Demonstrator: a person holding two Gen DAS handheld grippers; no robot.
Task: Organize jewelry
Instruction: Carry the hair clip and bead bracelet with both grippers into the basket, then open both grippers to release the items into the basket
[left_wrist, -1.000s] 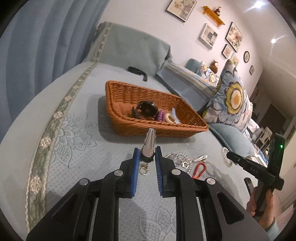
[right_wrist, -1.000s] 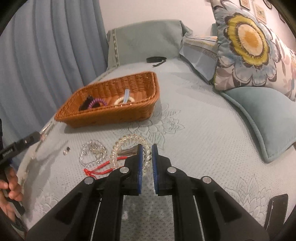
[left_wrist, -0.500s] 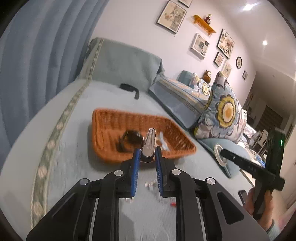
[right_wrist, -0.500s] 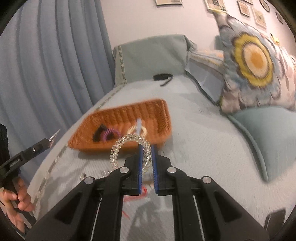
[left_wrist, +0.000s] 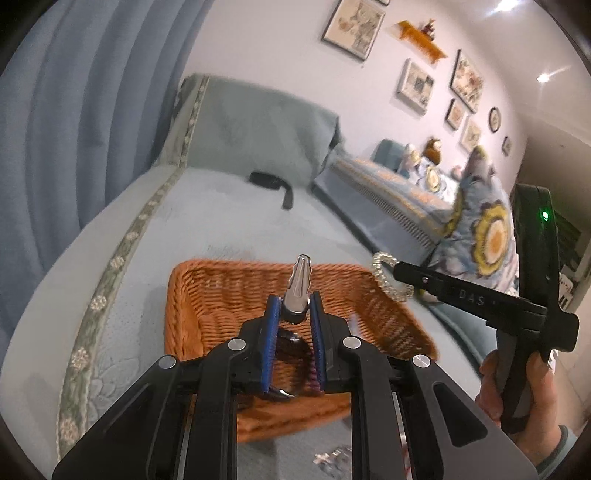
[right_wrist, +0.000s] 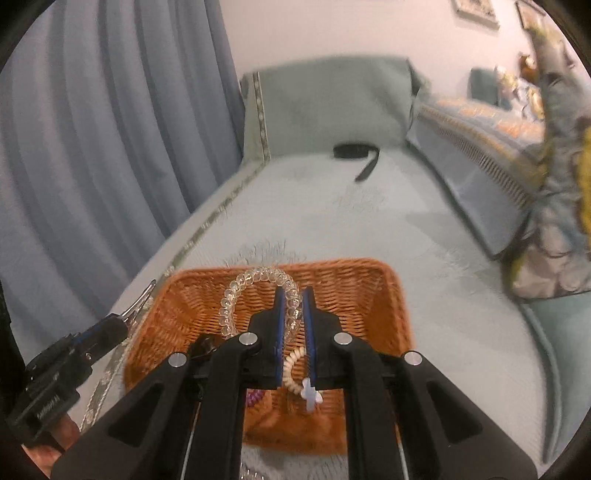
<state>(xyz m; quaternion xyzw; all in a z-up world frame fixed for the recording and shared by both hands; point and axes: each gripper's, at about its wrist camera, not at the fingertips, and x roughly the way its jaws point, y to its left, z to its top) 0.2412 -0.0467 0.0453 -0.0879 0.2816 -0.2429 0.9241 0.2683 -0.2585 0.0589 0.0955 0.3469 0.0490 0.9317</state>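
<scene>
Gripping a silver hair clip (left_wrist: 298, 291) low in the centre of the left wrist view, the left gripper (left_wrist: 294, 310) has its blue pads clenched on the clip's base above the wicker basket (left_wrist: 192, 295). The right gripper (right_wrist: 293, 308) pinches a clear beaded bracelet (right_wrist: 236, 295), its loop arching to the upper left over the same basket. Only the right wrist view shows the basket's contents: a cream spiral hair tie (right_wrist: 291, 369) and a pale blue piece. Only the left wrist view shows the framed pictures (left_wrist: 354, 26) at upper right and a hand (left_wrist: 517, 384) at lower right.
</scene>
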